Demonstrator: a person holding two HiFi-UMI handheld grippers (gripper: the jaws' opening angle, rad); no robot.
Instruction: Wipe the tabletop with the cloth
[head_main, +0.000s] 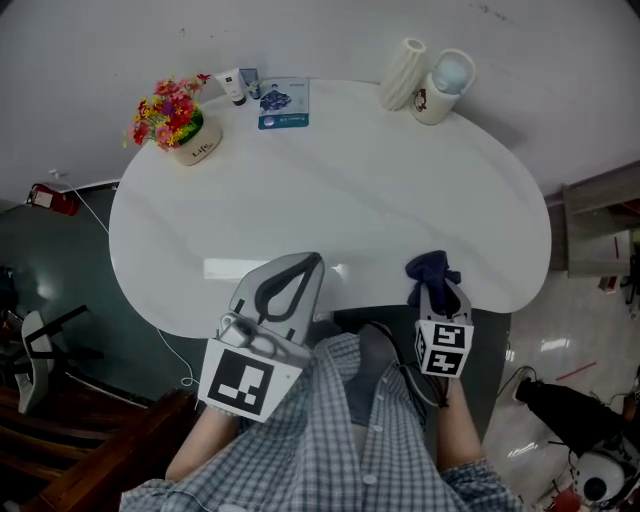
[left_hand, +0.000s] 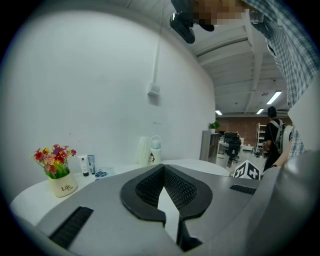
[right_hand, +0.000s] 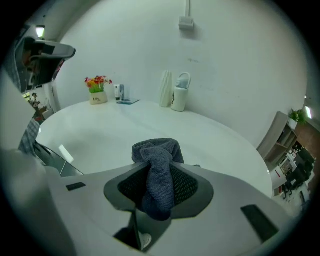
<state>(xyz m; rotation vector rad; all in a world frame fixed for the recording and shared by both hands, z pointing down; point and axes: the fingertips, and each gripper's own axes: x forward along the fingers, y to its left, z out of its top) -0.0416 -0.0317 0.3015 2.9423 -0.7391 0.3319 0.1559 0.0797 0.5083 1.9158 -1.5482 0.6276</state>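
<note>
Head view: white oval tabletop (head_main: 400, 200) was bare across its middle, with a flower pot (head_main: 182, 128), two small tubes (head_main: 241, 86) and a blue packet (head_main: 284, 104) along the far edge, and a ribbed vase (head_main: 403, 72) and jug (head_main: 443, 86) at far right. The right gripper (head_main: 434, 282) sat at the near edge, jaws pinched on the dark blue cloth (head_main: 431, 266), which bunched past the tips. The left gripper (head_main: 314, 262) lay near it over the same edge, jaws together, nothing in them. Left gripper view: the tips met, with only a sliver of white table showing behind them. A person stood in the room beyond, which the head view did not show. Right gripper view: the cloth (right_hand: 159, 172) ran through the jaws as a twisted wad. No contact with the table was evident, so wiping probably not begun. To wipe well: lower until the wad presses flat, sweep in overlapping passes, and stay clear of the far-edge items.
</note>
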